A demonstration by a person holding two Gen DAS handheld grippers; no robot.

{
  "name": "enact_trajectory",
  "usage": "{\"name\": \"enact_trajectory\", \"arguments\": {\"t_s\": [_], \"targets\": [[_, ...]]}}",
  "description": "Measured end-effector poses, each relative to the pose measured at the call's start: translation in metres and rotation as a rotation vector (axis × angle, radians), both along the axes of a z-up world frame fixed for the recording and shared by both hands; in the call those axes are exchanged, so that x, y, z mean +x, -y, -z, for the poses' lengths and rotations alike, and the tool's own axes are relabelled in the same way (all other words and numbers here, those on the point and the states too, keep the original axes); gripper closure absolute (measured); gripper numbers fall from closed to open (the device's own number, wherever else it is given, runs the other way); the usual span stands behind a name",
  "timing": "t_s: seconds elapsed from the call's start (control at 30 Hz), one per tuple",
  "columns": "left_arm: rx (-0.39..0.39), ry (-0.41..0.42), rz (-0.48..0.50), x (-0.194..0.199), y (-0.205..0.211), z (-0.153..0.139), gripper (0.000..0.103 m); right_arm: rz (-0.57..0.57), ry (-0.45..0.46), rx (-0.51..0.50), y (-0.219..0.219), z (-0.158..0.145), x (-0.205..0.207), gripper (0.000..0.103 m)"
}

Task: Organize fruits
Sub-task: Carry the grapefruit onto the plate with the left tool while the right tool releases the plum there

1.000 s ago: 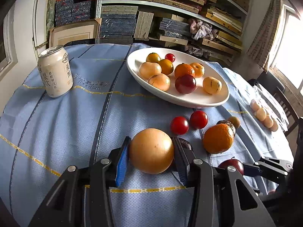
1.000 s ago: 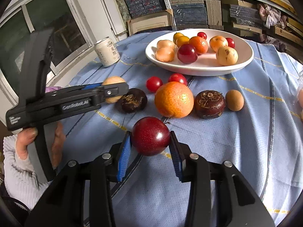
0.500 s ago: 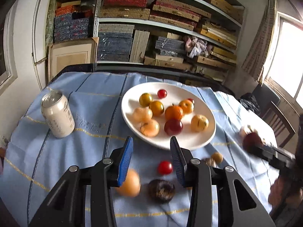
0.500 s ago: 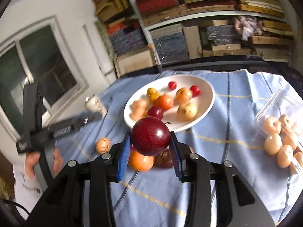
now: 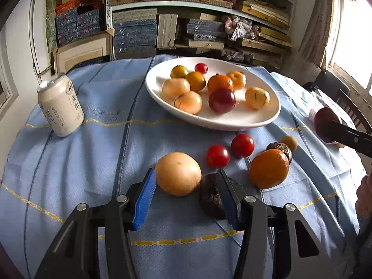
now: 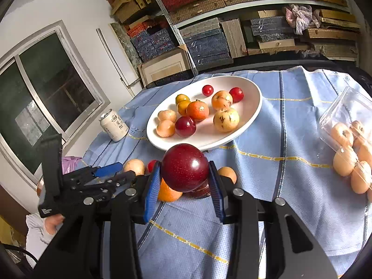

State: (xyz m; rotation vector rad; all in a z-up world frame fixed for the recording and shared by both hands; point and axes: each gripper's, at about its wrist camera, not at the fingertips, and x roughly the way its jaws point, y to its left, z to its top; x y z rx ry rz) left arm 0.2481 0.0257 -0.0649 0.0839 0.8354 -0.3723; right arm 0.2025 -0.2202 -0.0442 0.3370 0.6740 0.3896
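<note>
My right gripper (image 6: 184, 179) is shut on a dark red plum (image 6: 184, 167) and holds it above the cloth, in front of the white plate (image 6: 253, 107). The plum also shows at the right of the left wrist view (image 5: 325, 123). My left gripper (image 5: 186, 183) is open around a pale yellow-orange fruit (image 5: 177, 174) that rests on the cloth. The plate (image 5: 267, 116) holds several fruits. Two cherry tomatoes (image 5: 229, 150), an orange (image 5: 268, 168) and dark brown fruits (image 5: 210, 195) lie loose on the cloth.
A white drink can (image 5: 61, 108) stands at the left. A clear plastic box of pale fruits (image 6: 348, 144) lies at the right. Shelves of stacked boxes (image 5: 186, 18) stand behind the blue tablecloth (image 5: 93, 162).
My left gripper rose off the pale fruit, then came back down open around it. My right gripper lifted the plum off the cloth and carried it toward the plate.
</note>
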Motion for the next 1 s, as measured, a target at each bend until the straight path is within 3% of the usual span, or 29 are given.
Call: {"name": "enact_trajectory", "arguments": {"t_s": [0.37, 0.47, 0.67, 0.87, 1.0], "targets": [[-0.044, -0.015, -0.052, 0.016, -0.017, 0.005, 0.047, 0.000, -0.007, 0.019, 0.001, 0.000, -0.001, 0.064], [-0.099, -0.050, -0.066, 0.021, -0.028, 0.007, 0.047, -0.003, -0.005, 0.025, 0.002, -0.001, -0.001, 0.064], [0.019, -0.012, -0.035, 0.014, -0.004, 0.013, 0.054, -0.003, 0.000, 0.029, 0.002, -0.003, -0.003, 0.064], [-0.005, -0.008, -0.043, 0.014, -0.009, 0.014, 0.057, 0.001, 0.016, -0.008, -0.002, -0.003, -0.006, 0.064], [-0.025, 0.050, -0.048, 0.005, -0.008, -0.003, 0.057, 0.007, 0.039, -0.028, -0.004, -0.005, -0.008, 0.064]]}}
